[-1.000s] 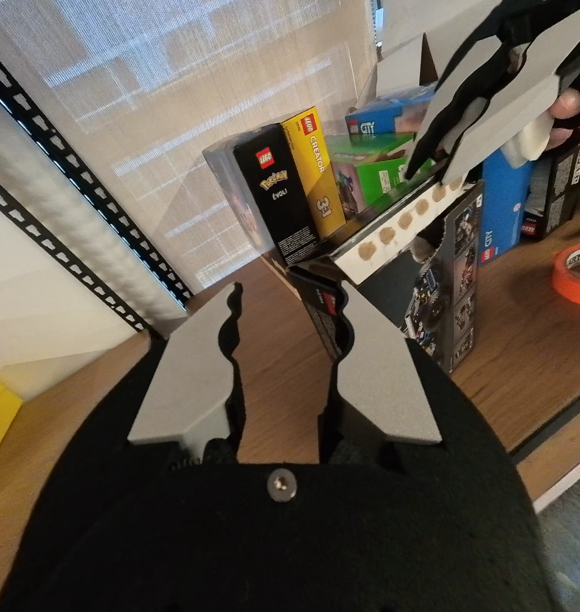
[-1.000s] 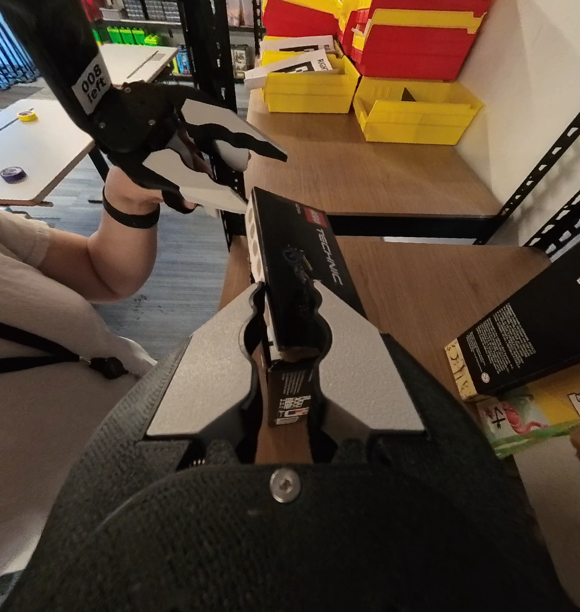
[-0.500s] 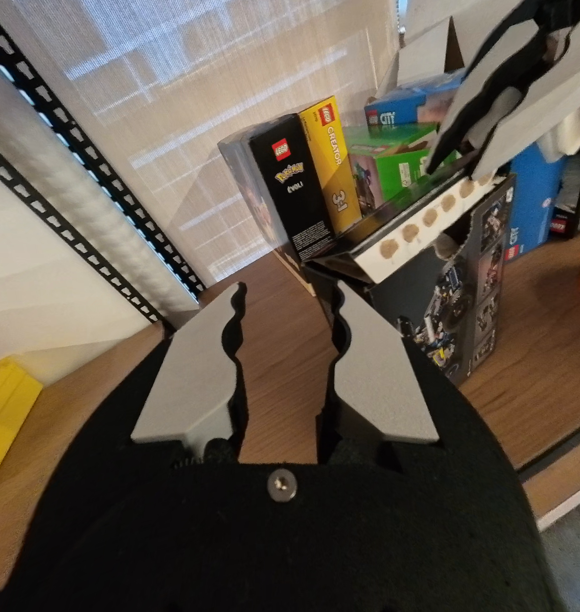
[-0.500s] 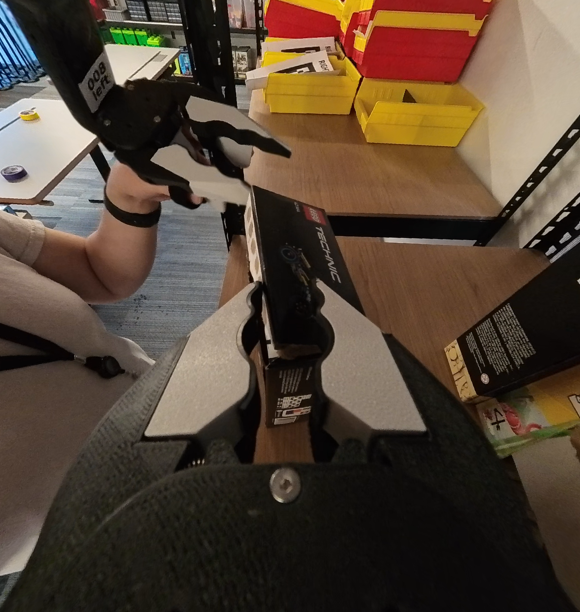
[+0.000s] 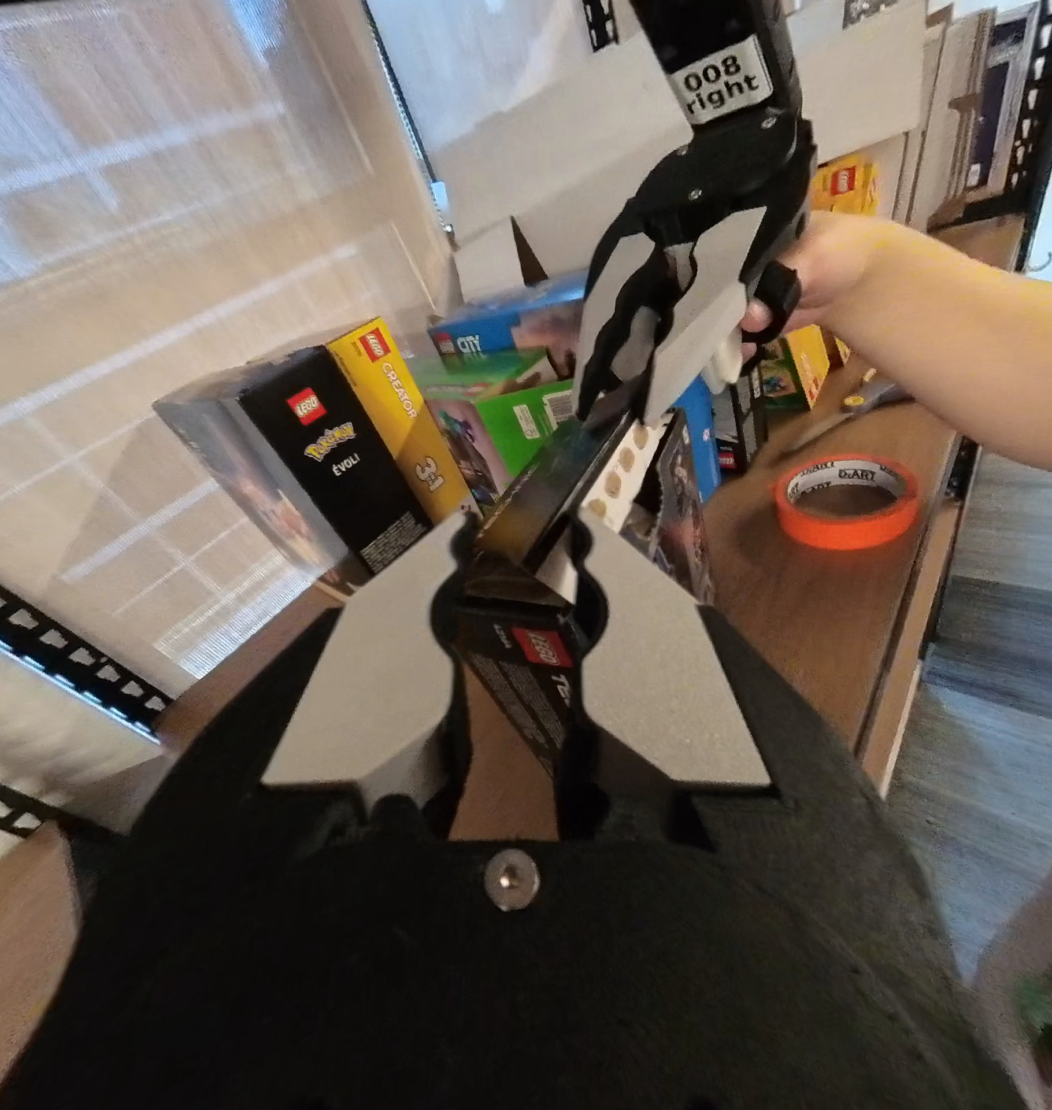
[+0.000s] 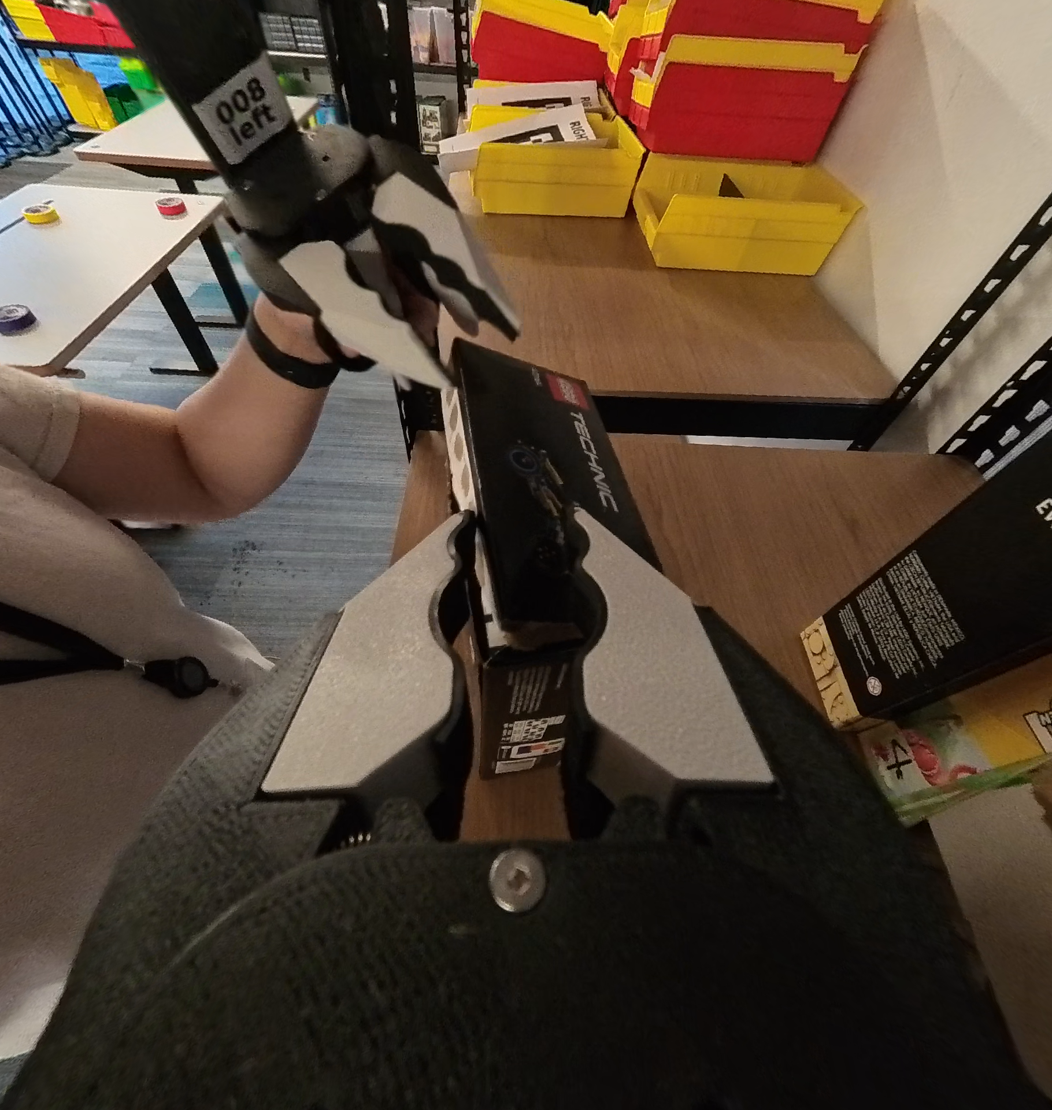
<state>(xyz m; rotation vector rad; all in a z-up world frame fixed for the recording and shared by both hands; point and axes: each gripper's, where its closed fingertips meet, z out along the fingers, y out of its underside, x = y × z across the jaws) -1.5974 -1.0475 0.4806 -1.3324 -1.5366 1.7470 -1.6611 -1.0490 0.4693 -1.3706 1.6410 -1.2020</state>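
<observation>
Black cardboard box [image 6: 520, 721]: stands upright on the brown wooden shelf board [image 6: 752, 528]; its long lid flap [image 6: 535, 468] is raised and runs from my right tool to my left one.
Right gripper [image 6: 523, 522]: my grey fingers are clamped on the near end of the lid flap; the box body sits directly below them.
Left gripper [image 5: 514, 531]: jaws apart, set astride the opposite end of the same flap; I cannot tell whether the pads touch the card; the right wrist view shows my lower finger at the far top corner of the box.
Row behind the box: a black upright carton [image 5: 337, 450] and a yellow upright carton [image 5: 400, 414] stand touching side by side; a green carton [image 5: 511, 414] and a blue carton [image 5: 499, 336] stand beyond them.
Orange tape roll [image 5: 848, 510]: lies flat on the shelf board, apart from the box, near the front edge.
Yellow plastic bins [image 6: 740, 222]: on the neighbouring shelf, with red bins [image 6: 722, 90] stacked above.
Bare forearm [image 6: 181, 456]: holds the left tool; sleeve in pale cloth.
</observation>
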